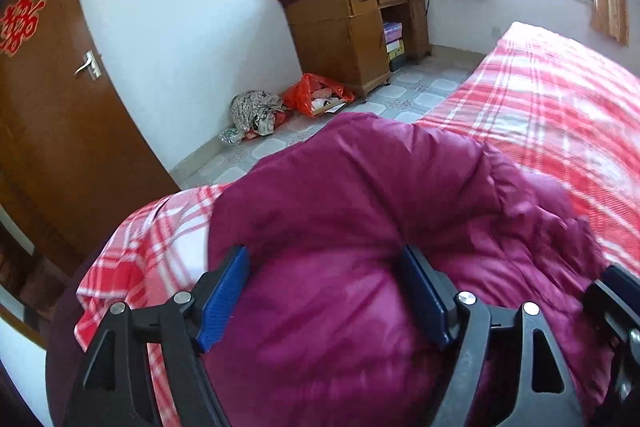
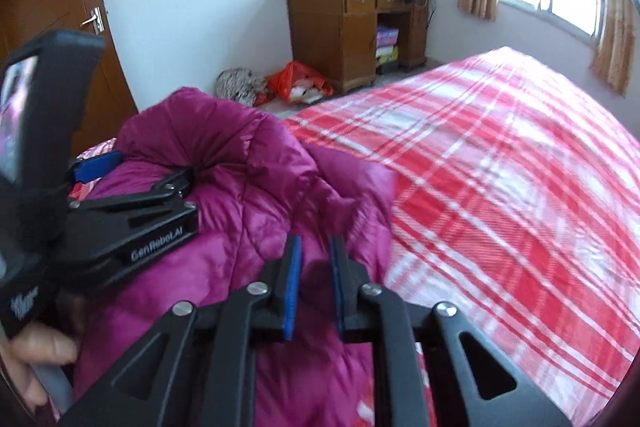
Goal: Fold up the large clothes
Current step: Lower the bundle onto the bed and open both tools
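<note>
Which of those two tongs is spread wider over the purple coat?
The left tongs, spread wide over the magenta padded coat. The right tongs show only a narrow gap between their blue pads, above the same coat on the red checked bed.

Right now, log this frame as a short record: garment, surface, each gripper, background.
garment: magenta quilted puffer jacket, bunched near the bed's edge
surface: bed with red-and-white plaid sheet
left gripper: jaws wide apart over the jacket, pads not pressing it
right gripper: jaws narrow, jacket fabric seen in the gap; grip unclear
background: wooden desk piled with clothes, orange plastic bag on the tiled floor
</note>
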The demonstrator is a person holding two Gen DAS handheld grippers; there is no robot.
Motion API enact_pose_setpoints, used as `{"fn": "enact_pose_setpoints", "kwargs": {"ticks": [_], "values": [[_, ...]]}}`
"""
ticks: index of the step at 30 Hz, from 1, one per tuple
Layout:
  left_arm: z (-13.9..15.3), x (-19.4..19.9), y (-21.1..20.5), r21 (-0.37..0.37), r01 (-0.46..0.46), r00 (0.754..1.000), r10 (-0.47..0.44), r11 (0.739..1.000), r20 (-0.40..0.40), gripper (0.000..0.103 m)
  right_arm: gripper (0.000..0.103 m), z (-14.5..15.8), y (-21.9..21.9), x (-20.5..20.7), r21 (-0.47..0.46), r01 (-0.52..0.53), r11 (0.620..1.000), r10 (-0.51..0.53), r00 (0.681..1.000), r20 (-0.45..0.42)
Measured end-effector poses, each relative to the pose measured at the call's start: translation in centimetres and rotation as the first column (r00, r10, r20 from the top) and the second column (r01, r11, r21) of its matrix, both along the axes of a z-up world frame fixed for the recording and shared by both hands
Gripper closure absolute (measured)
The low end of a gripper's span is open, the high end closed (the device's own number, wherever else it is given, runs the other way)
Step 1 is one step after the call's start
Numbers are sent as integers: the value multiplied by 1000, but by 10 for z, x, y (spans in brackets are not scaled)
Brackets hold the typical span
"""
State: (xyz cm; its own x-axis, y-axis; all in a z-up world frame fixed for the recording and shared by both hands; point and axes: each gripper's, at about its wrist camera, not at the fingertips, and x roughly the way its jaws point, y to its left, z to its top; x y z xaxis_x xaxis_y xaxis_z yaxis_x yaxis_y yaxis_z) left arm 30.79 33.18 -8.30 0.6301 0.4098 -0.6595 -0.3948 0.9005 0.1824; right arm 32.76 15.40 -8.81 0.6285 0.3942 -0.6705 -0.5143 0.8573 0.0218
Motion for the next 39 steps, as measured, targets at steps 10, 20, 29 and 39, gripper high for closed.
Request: {"fn": "enact_pose_setpoints", "kwargs": {"ticks": [10,20,29,39], "values": [[15,-76,-23,14,-11,1000,11,1000,14,25,67,-19,-20,-38,29,-42,999,43,998,-45],[7,-109,-39,17,-13,1000,13,1000,-13,25,65,-18,-33,-55,65,9,998,-4,997,-83],[2,-152,-52,-7,20,998,-21,1000,-51,25,34,7,-56,-96,69,35,997,-33,999,-23],[-35,-221,-70,-155,40,967,-77,987,-242,25,15,0,-80,-141,10,88,996,-87,992,-90]]}}
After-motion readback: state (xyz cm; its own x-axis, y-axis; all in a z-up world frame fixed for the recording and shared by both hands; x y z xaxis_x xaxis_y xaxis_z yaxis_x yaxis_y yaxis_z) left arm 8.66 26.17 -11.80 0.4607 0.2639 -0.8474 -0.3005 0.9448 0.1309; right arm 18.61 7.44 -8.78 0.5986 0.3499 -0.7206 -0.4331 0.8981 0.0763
